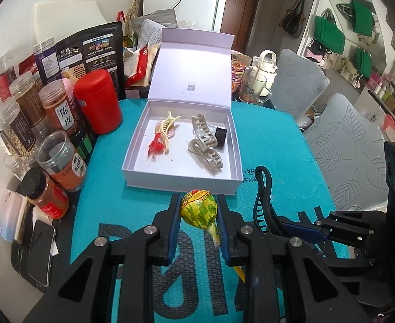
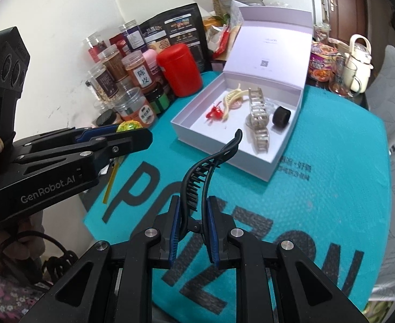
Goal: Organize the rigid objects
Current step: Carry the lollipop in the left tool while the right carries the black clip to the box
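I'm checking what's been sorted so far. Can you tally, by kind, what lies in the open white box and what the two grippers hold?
Hair claw clips in the white box: 3 (cream, two beige)
Red hair clip: 1
Black ring: 1
Lollipop, left gripper: 1
Black claw clip, right gripper: 1
Total: 7

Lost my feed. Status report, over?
Left gripper shut on lollipop. Right gripper shut on black hair clip. White box open ahead, hair clips inside. Path clear.
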